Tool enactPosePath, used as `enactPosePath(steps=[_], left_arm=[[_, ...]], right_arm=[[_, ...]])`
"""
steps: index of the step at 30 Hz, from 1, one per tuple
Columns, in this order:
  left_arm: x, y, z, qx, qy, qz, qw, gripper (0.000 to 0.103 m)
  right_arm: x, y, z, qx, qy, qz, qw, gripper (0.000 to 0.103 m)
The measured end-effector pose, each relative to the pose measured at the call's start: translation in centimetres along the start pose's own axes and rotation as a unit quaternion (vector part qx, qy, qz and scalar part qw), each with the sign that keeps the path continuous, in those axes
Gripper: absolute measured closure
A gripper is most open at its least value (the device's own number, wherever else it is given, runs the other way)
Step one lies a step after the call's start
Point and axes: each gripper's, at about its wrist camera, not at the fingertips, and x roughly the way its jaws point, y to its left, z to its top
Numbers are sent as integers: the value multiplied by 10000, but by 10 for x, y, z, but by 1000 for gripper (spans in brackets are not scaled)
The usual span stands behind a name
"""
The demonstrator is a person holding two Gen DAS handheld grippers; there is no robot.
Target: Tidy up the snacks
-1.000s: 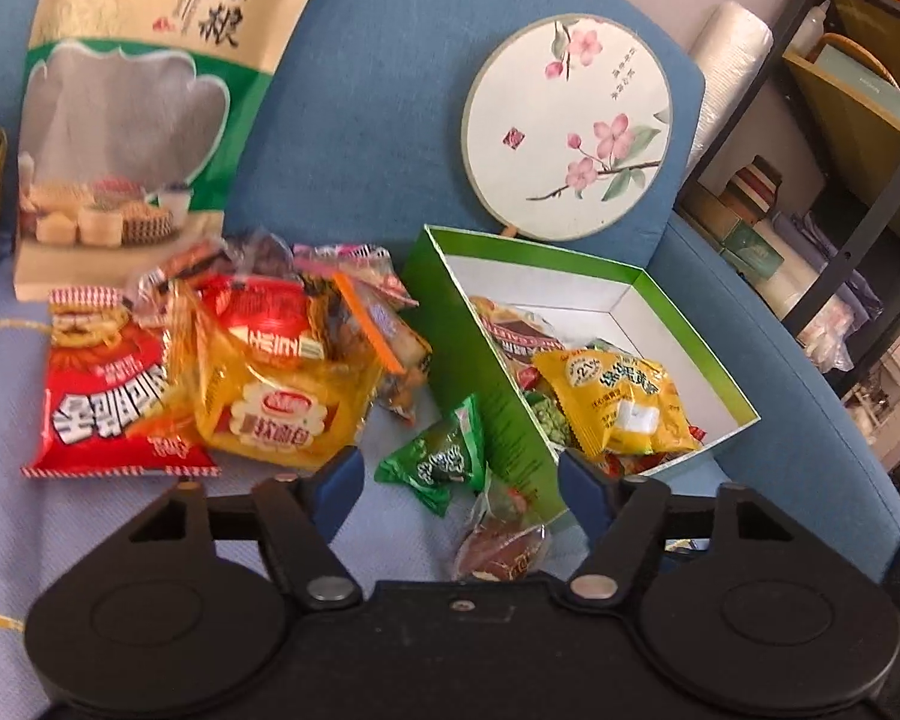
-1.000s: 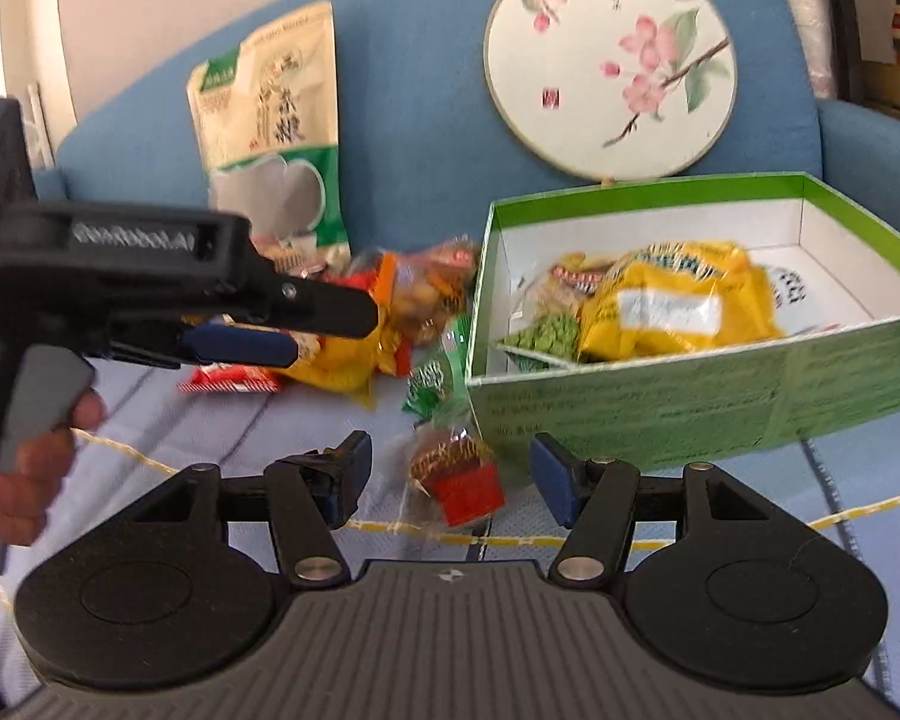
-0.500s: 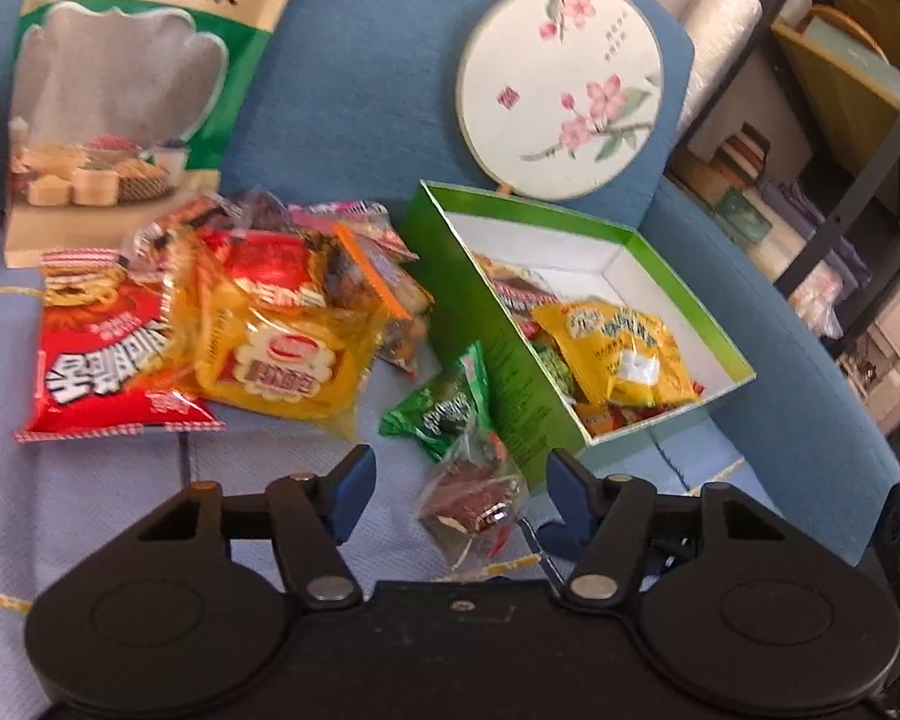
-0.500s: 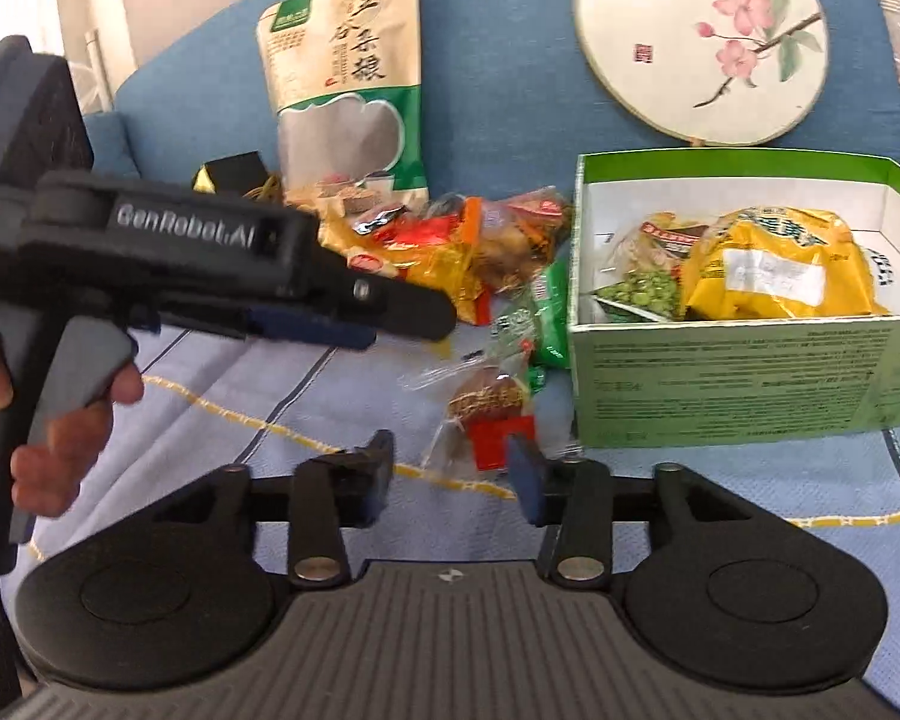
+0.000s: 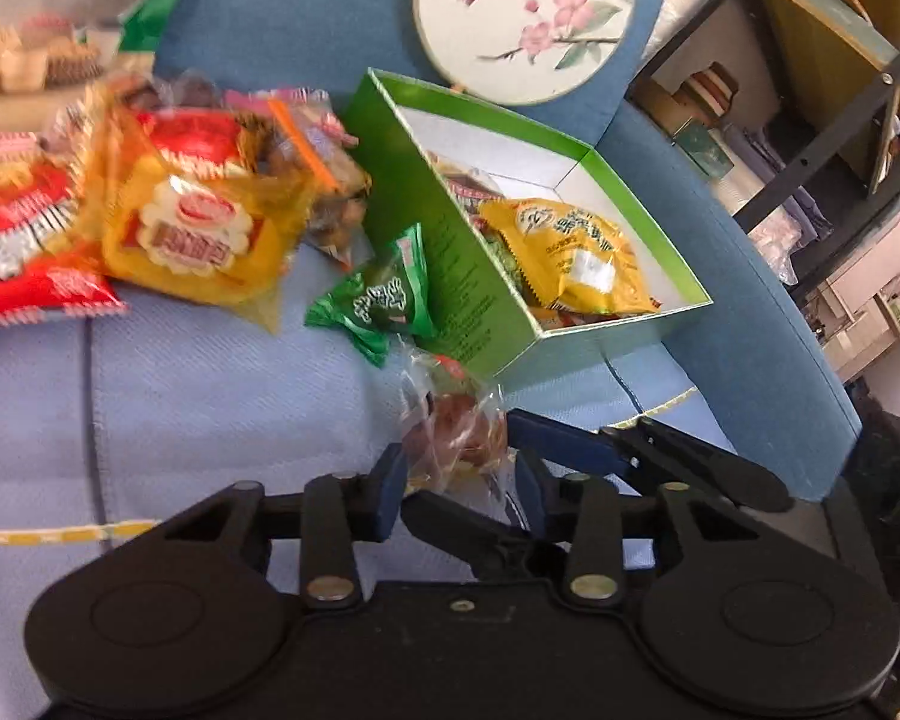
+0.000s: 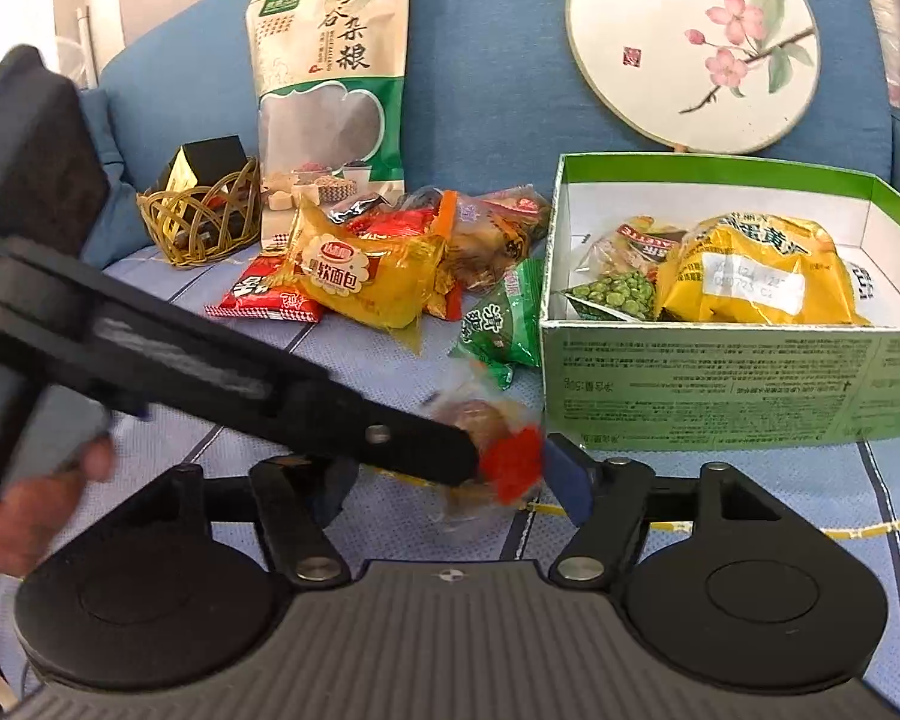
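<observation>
A small clear-wrapped brown snack with a red end (image 5: 457, 432) (image 6: 493, 443) lies on the light blue sofa seat beside the green box (image 5: 450, 276) (image 6: 720, 384). My left gripper (image 5: 457, 489) is open with its fingers on either side of this snack. My right gripper (image 6: 450, 480) is open too, and the snack sits between its fingers from the other side. The left gripper crosses the right wrist view (image 6: 414, 450), its tip at the snack. A green packet (image 5: 384, 300) (image 6: 501, 324) leans on the box. The box holds a yellow bag (image 5: 570, 258) (image 6: 756, 276) and other snacks.
A pile of snacks, a yellow bread pack (image 6: 354, 276) and a red bag (image 5: 18, 240), lies left of the box. A tall grain pouch (image 6: 330, 90), a wicker basket (image 6: 201, 222) and a round painted fan (image 6: 693, 42) stand at the sofa back. Shelves (image 5: 840, 90) stand right.
Both grippers have moved in on the small wrapped snack from opposite sides. The left gripper has dropped down and forward. The right gripper has opened wider around the snack.
</observation>
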Motion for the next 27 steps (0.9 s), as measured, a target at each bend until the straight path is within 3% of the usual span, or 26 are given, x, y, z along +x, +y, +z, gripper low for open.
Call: enactPosePath(steps=[1, 2, 3, 4, 5, 6, 8, 11, 13, 15, 18, 20, 21, 27], left_arm=[[-5, -1, 1, 34, -109, 57, 9999, 46], [-11, -1, 4, 57, -253, 151, 9995, 21], [-14, 0, 7, 54, -415, 266, 9988, 10], [-16, 1, 10, 37, -560, 362, 9978, 9], [-16, 3, 16, 7, -669, 442, 9968, 9], [-13, 4, 20, -16, -740, 499, 9960, 10], [-4, 3, 27, 103, -837, 720, 9938, 12], [14, -1, 36, 396, -876, 972, 9906, 25], [25, -4, 38, 595, -901, 1068, 9884, 25], [36, -5, 42, 806, -799, 1079, 9877, 21], [52, -6, 44, 1142, -652, 1316, 9825, 21], [58, -5, 42, 1380, -612, 1407, 9785, 21], [60, -4, 41, 1408, -588, 1387, 9785, 25], [49, 3, 36, 1151, -305, 1221, 9853, 24]], right_arm=[[1, 1, 0, -33, 3, -15, 10000, 0], [3, 1, 0, -65, 1, -55, 10000, 0], [5, 2, 0, -72, 5, -95, 9999, 0], [7, 2, 0, -56, 41, -112, 9999, 2], [8, 1, 0, -45, 82, -104, 9999, 11], [9, 0, 1, -13, 162, -40, 9999, 35], [11, -2, 1, 80, 344, 18, 9994, 59], [7, -4, 2, 105, 384, -9, 9992, 64], [3, -6, 4, 192, 327, 47, 9993, 63], [0, -8, 6, 315, 230, 64, 9992, 55], [-2, -7, 6, 322, 150, 23, 9994, 34], [-1, -6, 6, 300, 132, -37, 9995, 10], [0, -6, 6, 287, 97, -57, 9995, 8], [14, -2, 10, 227, 104, 89, 9996, 1]])
